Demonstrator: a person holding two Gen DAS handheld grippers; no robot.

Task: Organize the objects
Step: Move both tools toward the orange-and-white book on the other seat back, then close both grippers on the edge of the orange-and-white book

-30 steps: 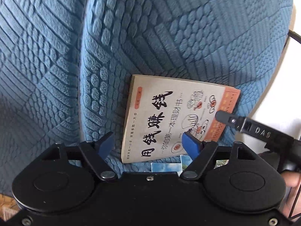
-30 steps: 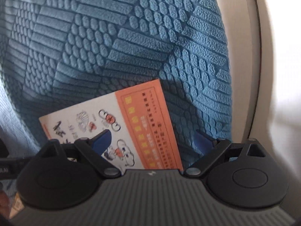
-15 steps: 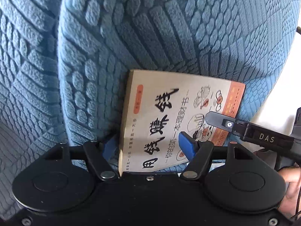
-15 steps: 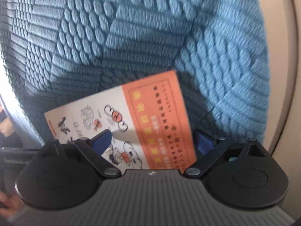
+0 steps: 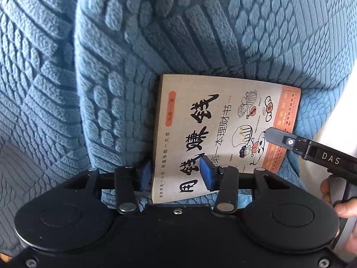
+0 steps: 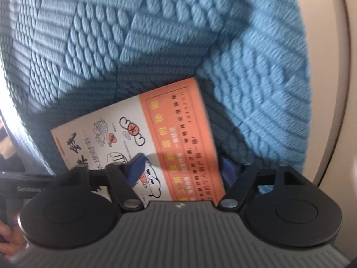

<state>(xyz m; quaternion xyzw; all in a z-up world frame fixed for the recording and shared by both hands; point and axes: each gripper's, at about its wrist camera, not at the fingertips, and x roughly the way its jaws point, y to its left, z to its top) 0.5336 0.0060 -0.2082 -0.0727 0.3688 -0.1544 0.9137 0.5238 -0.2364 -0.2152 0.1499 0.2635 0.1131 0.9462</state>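
Blue textured sofa (image 5: 200, 33); book (image 5: 223, 122) lying on seat, propped against back cushion.

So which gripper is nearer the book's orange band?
Right. The right gripper is closing with the orange band between its jaws; the left gripper is closing around the book's opposite edge.

Both views are filled by blue upholstery (image 5: 200, 33) quilted in blocks of raised ovals and ribs. Two bulging cushions are split by a deep seam (image 5: 75, 44). A pale wall (image 6: 334, 89) is seen at right. Bright light and soft shadows are cast across the fabric.
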